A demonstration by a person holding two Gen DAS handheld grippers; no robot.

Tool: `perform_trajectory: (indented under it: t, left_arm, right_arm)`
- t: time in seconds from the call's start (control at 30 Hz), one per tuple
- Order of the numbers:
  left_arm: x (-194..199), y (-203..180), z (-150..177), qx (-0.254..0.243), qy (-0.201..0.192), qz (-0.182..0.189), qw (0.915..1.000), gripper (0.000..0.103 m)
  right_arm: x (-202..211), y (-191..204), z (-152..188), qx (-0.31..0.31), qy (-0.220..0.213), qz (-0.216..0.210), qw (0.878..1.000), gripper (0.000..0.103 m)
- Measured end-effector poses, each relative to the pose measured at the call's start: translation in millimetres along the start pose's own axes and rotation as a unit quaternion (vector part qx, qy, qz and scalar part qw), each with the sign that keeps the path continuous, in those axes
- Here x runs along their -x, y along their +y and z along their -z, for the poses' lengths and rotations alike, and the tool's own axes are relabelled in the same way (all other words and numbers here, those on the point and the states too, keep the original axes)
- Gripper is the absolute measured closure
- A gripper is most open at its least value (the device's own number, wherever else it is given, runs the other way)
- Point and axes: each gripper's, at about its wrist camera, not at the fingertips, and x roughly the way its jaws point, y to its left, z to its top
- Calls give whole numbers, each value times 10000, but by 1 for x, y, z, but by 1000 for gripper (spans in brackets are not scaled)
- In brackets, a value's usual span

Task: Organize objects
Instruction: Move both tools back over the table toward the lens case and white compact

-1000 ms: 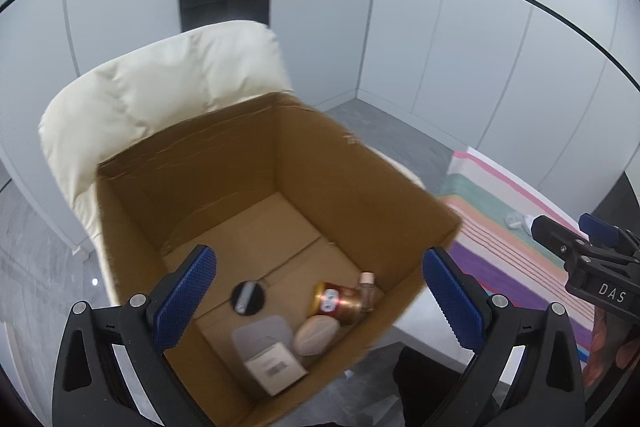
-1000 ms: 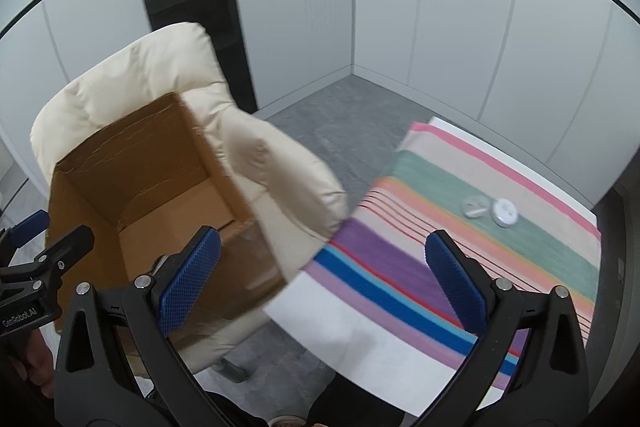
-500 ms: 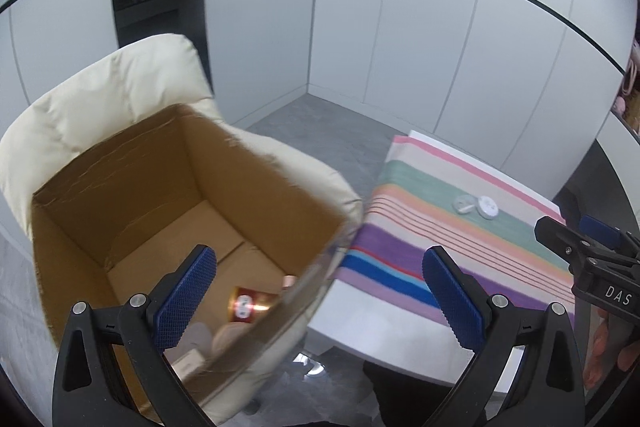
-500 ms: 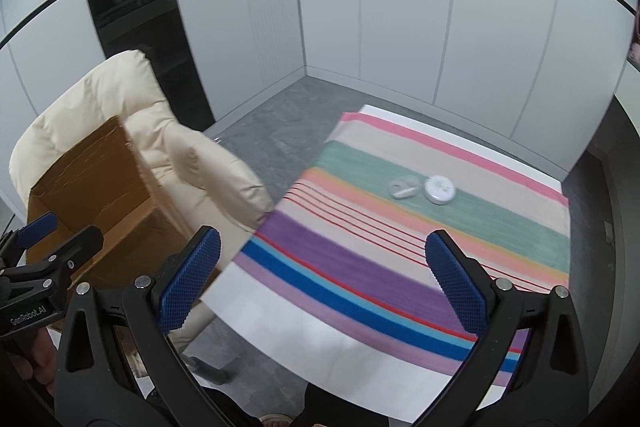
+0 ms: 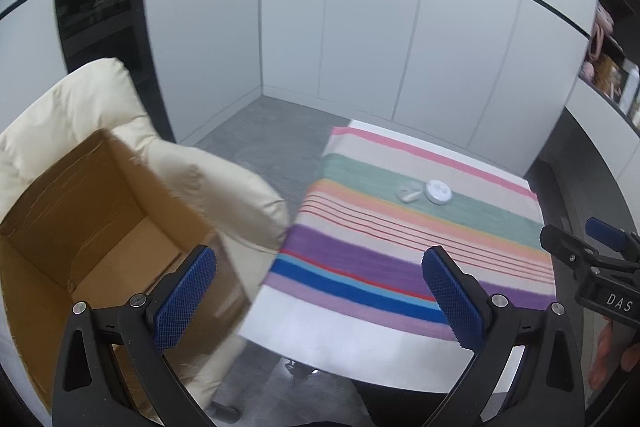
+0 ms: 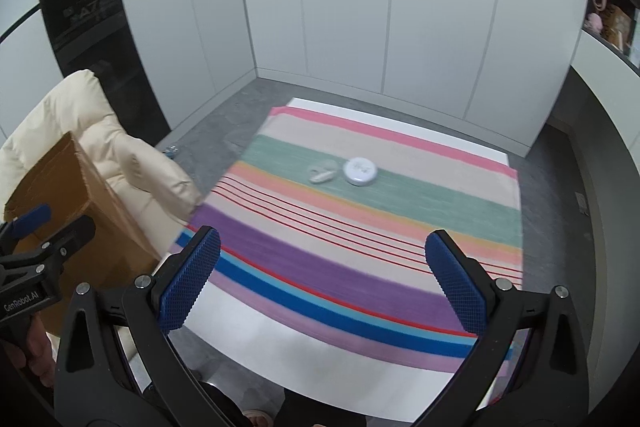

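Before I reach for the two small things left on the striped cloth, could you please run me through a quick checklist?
1. Right tool open and empty: ok.
2. Left tool open and empty: ok.
3. Round white tin and clear item both visible, side by side on the green stripe: ok.
4. Path across the striped cloth free of obstacles: ok.
5. Cardboard box on the cream chair open-topped: ok.
6. Free room inside the box: cannot tell.
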Motion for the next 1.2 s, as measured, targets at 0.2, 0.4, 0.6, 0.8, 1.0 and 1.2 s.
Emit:
perform_trajectory:
  t: [0.2, 0.4, 0.6, 0.8, 1.0, 1.2]
  left_arm:
    - [-9, -35, 1, -279, 33, 162, 9995, 0]
    - [-35, -59, 0, -483, 167, 204, 9985, 0]
    - [-86, -80, -7, -638, 440, 284, 9966, 6]
    - [-141, -92, -14, -761, 541, 313, 9951, 9]
    - [-199, -92, -16, -763, 756, 334, 9937, 16]
    - [-253, -92, -21, -739, 859, 357, 9929, 20]
  right_arm:
    - [-1, -35, 12, -118, 113, 233, 9996, 0]
    - [-16, -60, 10, -317, 135, 359, 9988, 0]
    - [-53, -68, 3, -299, 285, 388, 9984, 0]
    - [-106, -73, 4, -113, 458, 350, 9983, 0]
    - [-168, -83, 6, -260, 655, 223, 9973, 0]
    - [-233, -85, -4, -241, 732, 156, 9969, 0]
